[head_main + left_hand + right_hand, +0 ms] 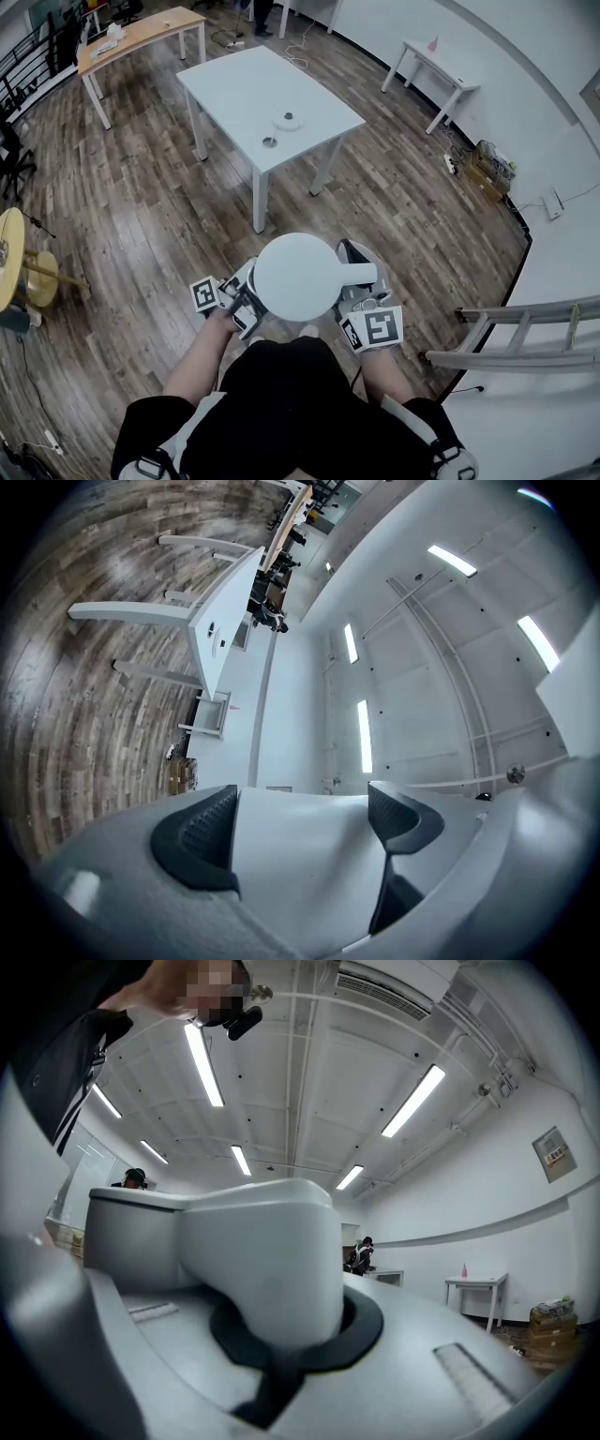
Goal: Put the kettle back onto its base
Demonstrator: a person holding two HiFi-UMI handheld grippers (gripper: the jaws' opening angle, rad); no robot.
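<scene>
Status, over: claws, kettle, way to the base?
Left claw on kettle body, right claw on its handle. Kettle over floor; base on table ahead. No obstacle seen.

Smooth matt white plastic over the kettle (295, 277), with only a faint sheen. Dark, matt, finely ribbed rubbery pads (204, 834) on the left hand-held gripper (300, 829); smooth pale grey plastic shell on the right hand-held gripper (281, 1335). Grained brown-grey wood planks, lightly glossy, across the floor (131, 216). Smooth matt white top on the surface (234, 84). Matt black cloth on the person's clothing (291, 403). Dull bare metal on the ladder (525, 328).
</scene>
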